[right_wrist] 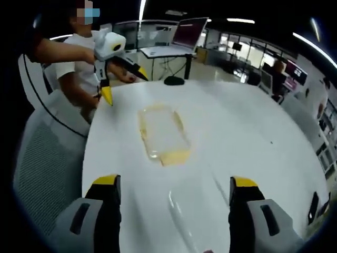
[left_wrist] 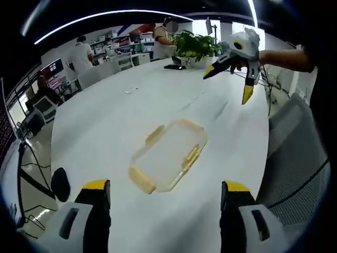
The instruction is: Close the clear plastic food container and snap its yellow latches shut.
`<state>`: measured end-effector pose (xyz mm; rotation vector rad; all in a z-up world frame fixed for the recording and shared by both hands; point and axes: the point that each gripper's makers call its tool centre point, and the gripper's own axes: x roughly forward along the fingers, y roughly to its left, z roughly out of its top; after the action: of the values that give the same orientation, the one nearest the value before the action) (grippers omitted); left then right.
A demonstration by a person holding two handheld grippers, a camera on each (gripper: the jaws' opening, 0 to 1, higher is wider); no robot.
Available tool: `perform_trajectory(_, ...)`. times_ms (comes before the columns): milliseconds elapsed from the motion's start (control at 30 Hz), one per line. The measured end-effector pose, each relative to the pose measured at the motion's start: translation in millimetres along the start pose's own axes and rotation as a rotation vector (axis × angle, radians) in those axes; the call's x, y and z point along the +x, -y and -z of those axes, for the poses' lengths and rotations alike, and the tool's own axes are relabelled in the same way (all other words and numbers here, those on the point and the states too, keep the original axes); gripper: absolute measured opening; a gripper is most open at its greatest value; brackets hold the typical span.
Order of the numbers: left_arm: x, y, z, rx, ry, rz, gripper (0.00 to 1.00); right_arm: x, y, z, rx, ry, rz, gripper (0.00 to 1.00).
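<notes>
Your left gripper (left_wrist: 166,192) has its jaws spread wide and holds nothing; the container (left_wrist: 167,155) lies on the white table (left_wrist: 105,121) just ahead of it, between the two jaw tips in the left gripper view, well apart from both. Your right gripper (right_wrist: 174,187) is likewise wide and empty; in the right gripper view the container (right_wrist: 163,133) sits ahead and slightly left of centre, and the left gripper (right_wrist: 118,79) hangs in the air beyond it, jaws splayed.

The lid seems to rest on the box already, though you cannot tell whether it is seated all round; so bring one gripper down to press the top flat before touching any latch; then work one latch at a time, pushing it down against the wall while the other gripper steadies the opposite side, since a light box on a smooth table will likely slide.

The container is clear and shallow, rectangular with rounded corners; its yellow latches (left_wrist: 142,180) stick outward at the edges, apparently not yet snapped.
</notes>
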<state>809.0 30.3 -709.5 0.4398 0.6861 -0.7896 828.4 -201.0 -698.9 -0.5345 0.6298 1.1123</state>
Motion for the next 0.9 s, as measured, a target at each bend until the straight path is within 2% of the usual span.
perform_trajectory(300,11.3,-7.1,8.2,0.070,-0.060,0.062,0.80,20.2,-4.0,-4.8,-0.040,-0.039,-0.058,0.78)
perform_trajectory(633,22.0,-17.2,13.2,0.144,-0.107,0.103,0.74,37.1,0.7,-4.3,-0.088,-0.073,-0.084,0.72)
perform_trajectory(900,30.0,-21.7,15.1,0.164,-0.121,0.132,0.69,48.3,2.4,-2.0,-0.113,-0.090,-0.108,0.68)
